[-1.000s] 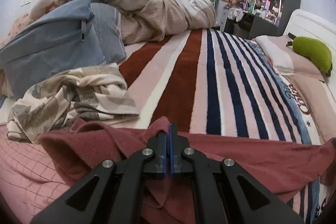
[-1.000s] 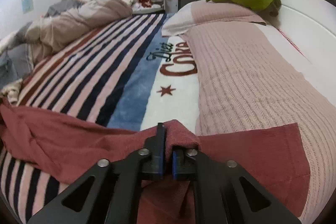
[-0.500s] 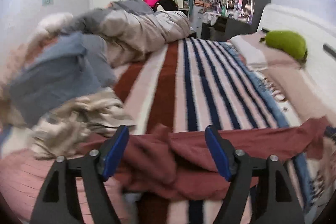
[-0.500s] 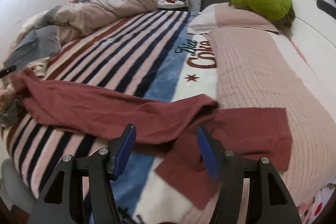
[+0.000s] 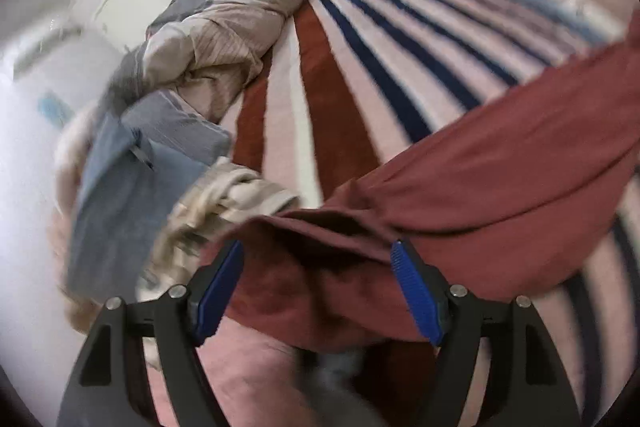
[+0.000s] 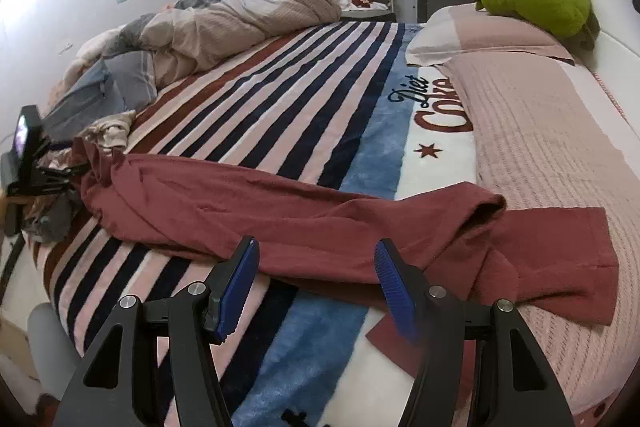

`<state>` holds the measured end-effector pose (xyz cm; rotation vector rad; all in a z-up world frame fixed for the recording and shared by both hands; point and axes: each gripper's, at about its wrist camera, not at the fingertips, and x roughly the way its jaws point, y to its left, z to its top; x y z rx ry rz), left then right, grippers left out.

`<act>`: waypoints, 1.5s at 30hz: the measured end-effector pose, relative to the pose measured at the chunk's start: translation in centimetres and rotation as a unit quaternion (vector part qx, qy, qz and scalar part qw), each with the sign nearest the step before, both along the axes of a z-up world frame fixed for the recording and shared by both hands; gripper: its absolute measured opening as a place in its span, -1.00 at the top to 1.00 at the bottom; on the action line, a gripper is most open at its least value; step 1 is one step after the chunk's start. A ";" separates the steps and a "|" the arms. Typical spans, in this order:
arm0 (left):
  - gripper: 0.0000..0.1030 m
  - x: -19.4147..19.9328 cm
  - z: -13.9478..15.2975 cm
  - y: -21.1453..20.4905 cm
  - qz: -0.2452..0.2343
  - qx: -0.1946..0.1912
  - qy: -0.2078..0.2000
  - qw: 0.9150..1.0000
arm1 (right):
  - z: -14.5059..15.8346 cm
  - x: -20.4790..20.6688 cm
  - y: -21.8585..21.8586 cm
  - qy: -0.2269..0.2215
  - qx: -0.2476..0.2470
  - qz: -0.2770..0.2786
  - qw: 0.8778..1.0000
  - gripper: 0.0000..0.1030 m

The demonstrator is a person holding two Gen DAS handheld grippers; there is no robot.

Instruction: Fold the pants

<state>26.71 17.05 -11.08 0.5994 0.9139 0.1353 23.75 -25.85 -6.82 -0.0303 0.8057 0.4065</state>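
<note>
Two tools spread wide, left tool [image 5: 318, 287], right tool [image 6: 316, 285], pants [image 6: 280, 219] along blanket [image 6: 280, 107] edge.

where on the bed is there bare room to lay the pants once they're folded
The widest free patch is the striped blanket between the maroon pants and the rumpled duvet. The pink knit cover between the pants and the pillow is also bare. The far-left edge is crowded with the blue pillow and patterned cloth.

The bed [image 6: 304, 115] carries a striped blanket, with the red pants [image 6: 280, 223] stretched across it, a rumpled duvet [image 6: 240, 23], pillows [image 6: 480, 35] and a green plush [image 6: 536, 1].
</note>
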 end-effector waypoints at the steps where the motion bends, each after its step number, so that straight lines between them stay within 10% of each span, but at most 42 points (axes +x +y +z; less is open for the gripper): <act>1: -0.41 0.5 0.0 0.5 0.001 0.010 0.005 1.000 | -0.2 0.2 0.1 0.002 0.000 0.001 1.000 -0.09; 14: -0.33 4.0 0.0 3.7 -0.080 0.012 0.145 0.986 | -0.6 2.4 2.7 0.016 0.004 0.001 1.000 -0.09; 21: 0.77 6.8 -1.8 3.1 -0.092 -0.029 0.179 0.979 | -0.3 3.2 4.1 0.014 0.009 0.003 1.000 -0.09; 25: 0.92 6.0 0.7 6.4 -0.022 -0.142 0.129 0.981 | -0.7 3.5 4.0 0.020 0.010 -0.005 1.000 -0.09; 35: 0.85 2.9 0.1 15.8 0.180 -0.231 0.077 0.953 | -1.0 3.9 5.1 0.025 0.021 0.009 0.999 -0.09; 45: -0.04 -0.6 3.7 14.7 0.168 -0.260 -0.008 0.951 | -3.3 4.9 10.3 0.057 0.019 0.081 0.995 -0.08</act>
